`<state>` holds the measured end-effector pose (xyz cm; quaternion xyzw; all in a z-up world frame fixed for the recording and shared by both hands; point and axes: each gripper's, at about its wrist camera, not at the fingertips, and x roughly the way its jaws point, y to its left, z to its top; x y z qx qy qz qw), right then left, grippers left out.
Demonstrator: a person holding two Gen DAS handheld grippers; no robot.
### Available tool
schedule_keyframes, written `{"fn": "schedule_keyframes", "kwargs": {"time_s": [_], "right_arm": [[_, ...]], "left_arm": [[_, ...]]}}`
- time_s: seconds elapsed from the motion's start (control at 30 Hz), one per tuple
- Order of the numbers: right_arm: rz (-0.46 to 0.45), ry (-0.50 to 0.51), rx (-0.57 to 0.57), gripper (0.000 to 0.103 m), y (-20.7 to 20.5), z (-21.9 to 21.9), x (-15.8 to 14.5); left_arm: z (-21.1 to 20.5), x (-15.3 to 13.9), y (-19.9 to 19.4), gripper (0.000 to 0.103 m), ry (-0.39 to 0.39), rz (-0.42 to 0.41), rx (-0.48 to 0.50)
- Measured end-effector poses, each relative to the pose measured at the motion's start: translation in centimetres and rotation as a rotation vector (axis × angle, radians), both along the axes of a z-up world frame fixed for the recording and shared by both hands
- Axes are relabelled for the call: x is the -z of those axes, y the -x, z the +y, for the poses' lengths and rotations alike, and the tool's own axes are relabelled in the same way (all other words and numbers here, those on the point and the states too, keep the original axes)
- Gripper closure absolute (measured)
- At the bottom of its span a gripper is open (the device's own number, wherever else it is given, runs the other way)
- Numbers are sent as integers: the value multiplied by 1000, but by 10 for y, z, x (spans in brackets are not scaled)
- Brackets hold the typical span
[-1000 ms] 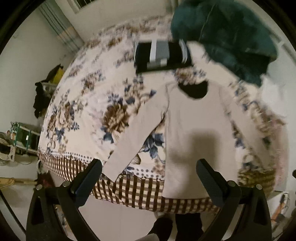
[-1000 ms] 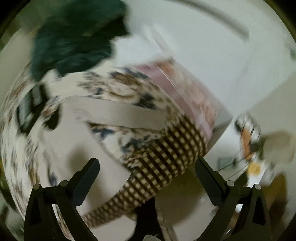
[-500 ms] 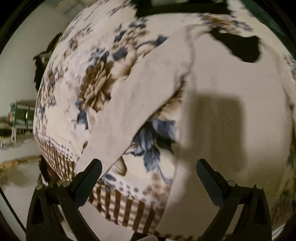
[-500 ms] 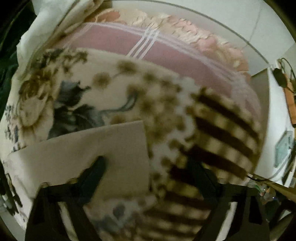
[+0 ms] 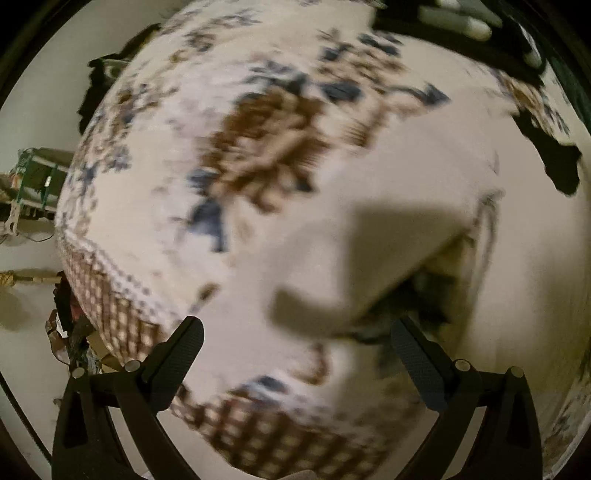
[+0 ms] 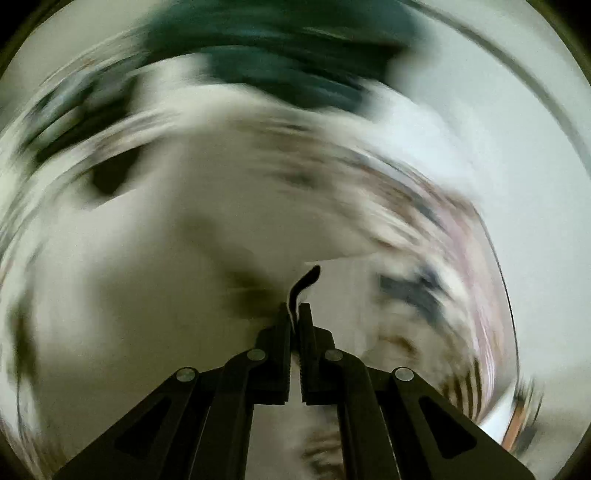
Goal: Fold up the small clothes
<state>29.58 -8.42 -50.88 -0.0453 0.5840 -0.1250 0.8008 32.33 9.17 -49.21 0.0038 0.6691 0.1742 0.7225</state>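
A beige long-sleeved top (image 5: 424, 192) with a black neck opening (image 5: 554, 158) lies flat on a floral bedspread (image 5: 229, 158). In the left wrist view its left sleeve (image 5: 295, 280) runs toward my left gripper (image 5: 295, 354), which is open and empty just above the sleeve's end. In the blurred right wrist view my right gripper (image 6: 294, 314) is shut on the right sleeve (image 6: 332, 243) and holds it lifted over the body of the top (image 6: 147, 258).
A folded black and grey garment (image 5: 461, 18) lies at the far edge of the bed. A dark green garment (image 6: 280, 51) lies beyond the top. The checked border (image 5: 122, 317) hangs over the bed's near edge, with clutter (image 5: 33, 177) on the floor to the left.
My right gripper has closed on the right sleeve and is swinging it across the top. My left gripper has dropped lower and closer to the left sleeve, still open.
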Motion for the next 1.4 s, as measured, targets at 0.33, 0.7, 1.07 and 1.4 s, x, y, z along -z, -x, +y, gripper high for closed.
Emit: {"fn": "schedule_keyframes", "kwargs": {"time_s": [0.33, 0.7, 1.07, 1.4], "right_arm": [[317, 103, -557, 100, 55, 228, 116], [450, -123, -234, 52, 42, 145, 116], [387, -102, 1, 52, 43, 49, 112], [332, -181, 53, 52, 77, -31, 100]], "left_arm": [[108, 7, 58, 0, -54, 15, -125], [190, 70, 136, 2, 505, -3, -645], [180, 83, 137, 95, 364, -122, -663], [97, -32, 140, 102, 173, -288, -410]]}}
